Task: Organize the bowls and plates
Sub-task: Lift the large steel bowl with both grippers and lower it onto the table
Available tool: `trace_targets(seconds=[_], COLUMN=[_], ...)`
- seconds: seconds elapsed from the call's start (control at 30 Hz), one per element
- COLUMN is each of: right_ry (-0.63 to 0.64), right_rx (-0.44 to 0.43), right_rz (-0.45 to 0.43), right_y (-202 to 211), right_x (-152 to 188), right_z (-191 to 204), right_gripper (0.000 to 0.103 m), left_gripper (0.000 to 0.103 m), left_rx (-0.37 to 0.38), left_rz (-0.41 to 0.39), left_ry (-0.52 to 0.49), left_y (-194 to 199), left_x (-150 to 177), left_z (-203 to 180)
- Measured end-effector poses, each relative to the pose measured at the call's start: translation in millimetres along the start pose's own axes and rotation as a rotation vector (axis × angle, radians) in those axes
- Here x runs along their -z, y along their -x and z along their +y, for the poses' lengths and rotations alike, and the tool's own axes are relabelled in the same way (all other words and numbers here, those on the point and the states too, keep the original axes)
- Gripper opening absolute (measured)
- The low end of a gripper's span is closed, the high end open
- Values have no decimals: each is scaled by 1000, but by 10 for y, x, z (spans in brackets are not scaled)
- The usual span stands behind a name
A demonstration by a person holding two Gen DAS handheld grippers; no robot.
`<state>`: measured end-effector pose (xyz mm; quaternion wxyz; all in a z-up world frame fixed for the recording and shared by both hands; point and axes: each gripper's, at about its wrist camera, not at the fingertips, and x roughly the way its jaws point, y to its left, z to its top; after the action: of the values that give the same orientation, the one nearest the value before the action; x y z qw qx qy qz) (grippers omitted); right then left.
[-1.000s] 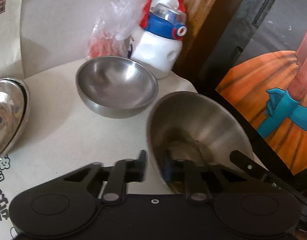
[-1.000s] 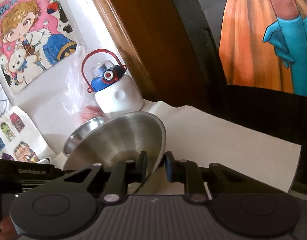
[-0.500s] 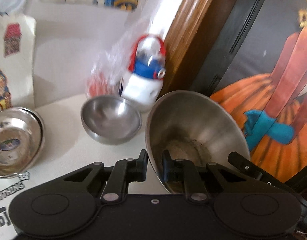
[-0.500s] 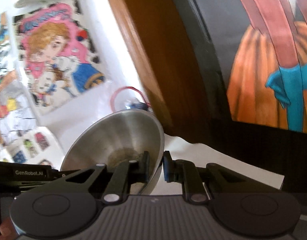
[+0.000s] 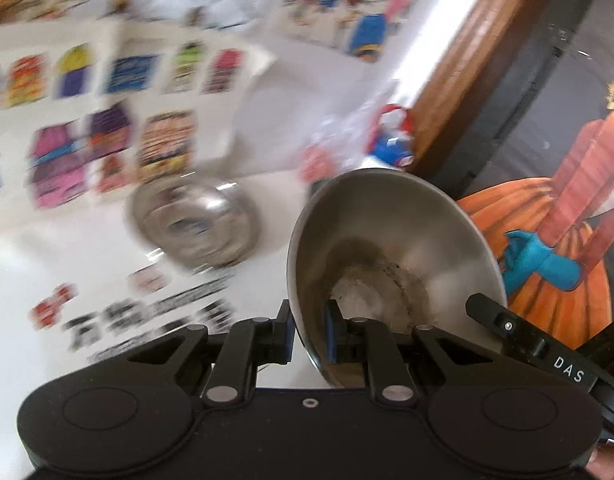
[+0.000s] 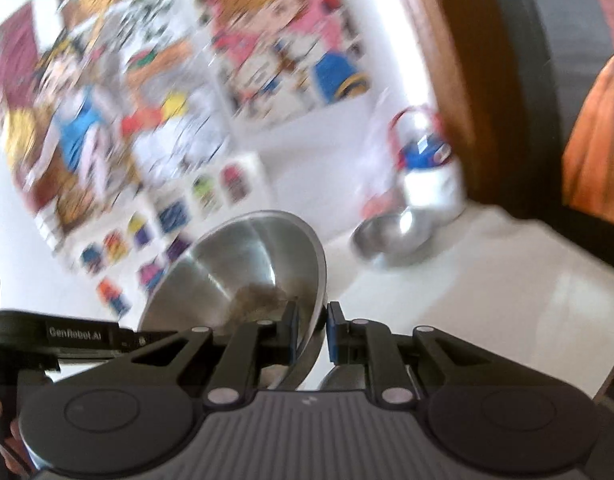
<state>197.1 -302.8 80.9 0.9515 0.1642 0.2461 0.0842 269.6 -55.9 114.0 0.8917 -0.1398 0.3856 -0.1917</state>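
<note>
I am holding one steel bowl (image 5: pixel 391 256) with both claws, tilted and lifted off the surface (image 6: pixel 467 292). My left claw (image 5: pixel 309 330) is pinching its rim on one side; my right claw (image 6: pixel 311 330) is pinching the opposite rim, with brownish residue showing in the bowl's bottom. A second bowl (image 6: pixel 391 236) is sitting on the surface just in front of the white bottle (image 6: pixel 427 172). Left of that bottle, stacked plates (image 5: pixel 195 228) are lying blurred.
</note>
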Motion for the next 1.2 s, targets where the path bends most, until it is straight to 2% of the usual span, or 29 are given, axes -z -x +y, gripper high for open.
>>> trace_targets(seconds=[0.2, 0.4, 0.5, 0.7, 0.93, 1.2], right_ry=[20, 25, 28, 11, 4, -2], right_rx=[-46, -64, -63, -51, -19, -21], right_rz=[117, 228, 266, 283, 266, 254], right_y=[-170, -323, -430, -574, -726, -834], right_x=[452, 736, 822, 858, 754, 679], right_z=[399, 538, 575, 539, 450, 431], right_gripper=[16, 17, 17, 17, 18, 19], left_gripper=[16, 18, 18, 18, 21, 23], left_rx=[-78, -103, -116, -143, -144, -141], left_rz=[45, 143, 161, 172, 162, 158], left_ry=[36, 61, 65, 61, 61, 89], left_y=[323, 365, 351, 252, -17, -183], left_x=[275, 534, 608, 607, 469, 367], left_z=[554, 972, 1111, 1191, 1171, 1216])
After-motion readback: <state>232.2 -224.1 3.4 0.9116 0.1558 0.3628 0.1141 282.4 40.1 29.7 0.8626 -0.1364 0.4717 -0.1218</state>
